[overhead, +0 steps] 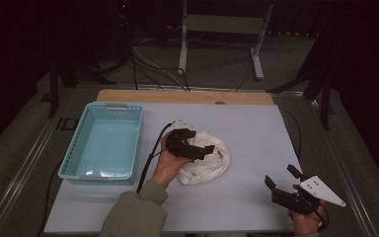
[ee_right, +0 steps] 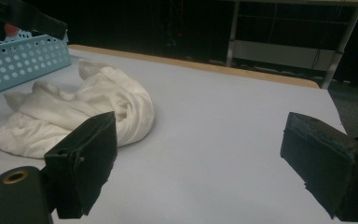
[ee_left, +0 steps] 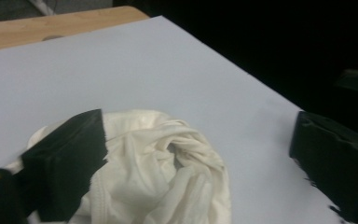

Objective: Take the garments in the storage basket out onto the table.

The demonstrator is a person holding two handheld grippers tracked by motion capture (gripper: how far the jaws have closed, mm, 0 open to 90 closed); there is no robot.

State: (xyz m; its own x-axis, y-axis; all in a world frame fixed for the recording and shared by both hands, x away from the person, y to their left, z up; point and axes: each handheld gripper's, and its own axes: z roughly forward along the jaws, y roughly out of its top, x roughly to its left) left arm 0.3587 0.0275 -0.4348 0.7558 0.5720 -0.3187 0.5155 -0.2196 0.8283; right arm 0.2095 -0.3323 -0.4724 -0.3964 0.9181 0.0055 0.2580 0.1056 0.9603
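A crumpled white cloth (overhead: 208, 165) lies in a heap near the middle of the white table top (overhead: 249, 131). My left gripper (overhead: 205, 149) hovers just over the cloth's left part, jaws pointing right. In the left gripper view its jaws (ee_left: 200, 154) stand wide apart, with the cloth (ee_left: 168, 177) bunched below and between them, and no pad presses on it. My right gripper (overhead: 281, 177) rests near the table's front right corner, open and empty. In the right gripper view the cloth (ee_right: 84, 112) lies ahead to the left of its jaws (ee_right: 200, 158).
A light blue perforated basket (overhead: 79, 143) stands at the table's left side, nothing visible inside; its wall (ee_right: 23, 60) appears behind the cloth in the right gripper view. A wooden strip (overhead: 187, 96) runs along the far edge. A black cable (overhead: 150, 158) trails from the left gripper.
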